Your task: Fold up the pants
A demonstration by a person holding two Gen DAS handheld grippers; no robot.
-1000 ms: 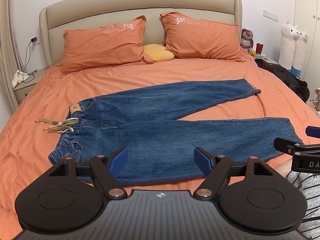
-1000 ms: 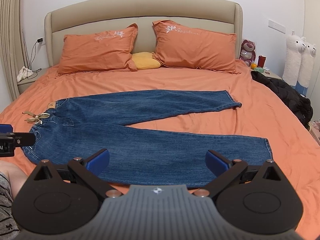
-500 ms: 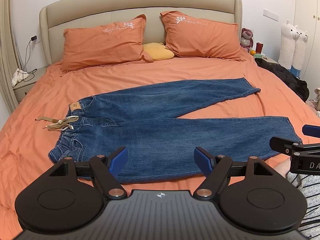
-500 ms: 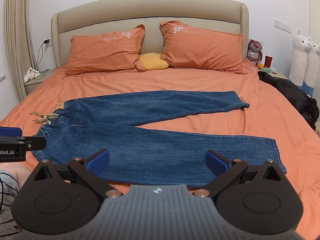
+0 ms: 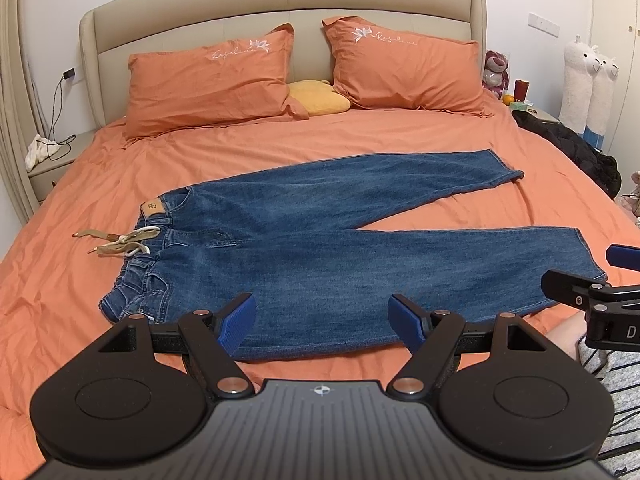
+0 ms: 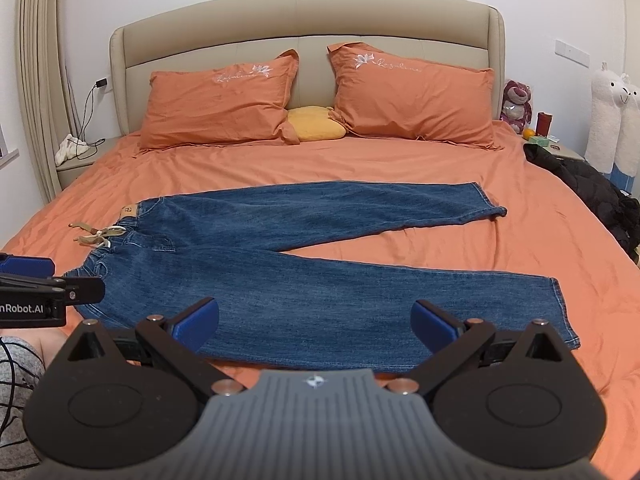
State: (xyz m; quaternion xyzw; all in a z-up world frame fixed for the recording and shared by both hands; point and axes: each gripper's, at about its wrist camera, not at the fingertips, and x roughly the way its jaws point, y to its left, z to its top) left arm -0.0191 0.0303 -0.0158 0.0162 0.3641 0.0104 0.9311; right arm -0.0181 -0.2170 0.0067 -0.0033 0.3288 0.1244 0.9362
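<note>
Bedroom scene: orange-sheeted bed (image 5: pixel 280 144) filling both views, beige headboard (image 6: pixel 304 40) behind, two orange pillows (image 5: pixel 208 80) leaning on it with a yellow cushion (image 5: pixel 318 98) sitting between them. Nightstand (image 5: pixel 52 164) on the left side is carrying a white cable bundle; black jacket (image 6: pixel 592 196) is lying over the bed's right edge, white alpaca plushes (image 6: pixel 616 120) standing by the wall.

Jeans (image 5: pixel 340 248) are lying flat and unfolded across the middle of the bed, waistband toward the left, legs running right and splitting into a V. Far leg is angling toward the headboard side, near leg is running along the front edge of the bed. Tan drawstring (image 5: pixel 120 240) is trailing off the waistband onto the sheet.

Left gripper (image 5: pixel 322 320) is hovering above the near edge of the jeans, roughly over the thigh area, blue pads spread apart, gripping nothing. Right gripper (image 6: pixel 316 320) is hovering above the near leg, further toward the hem, fingers spread wide, also gripping nothing. Each gripper is showing at the edge of the other's view: right one (image 5: pixel 592 280) just beside the near hem, left one (image 6: pixel 40 288) just beside the waistband. Neither is touching the fabric as far as I can tell.
</note>
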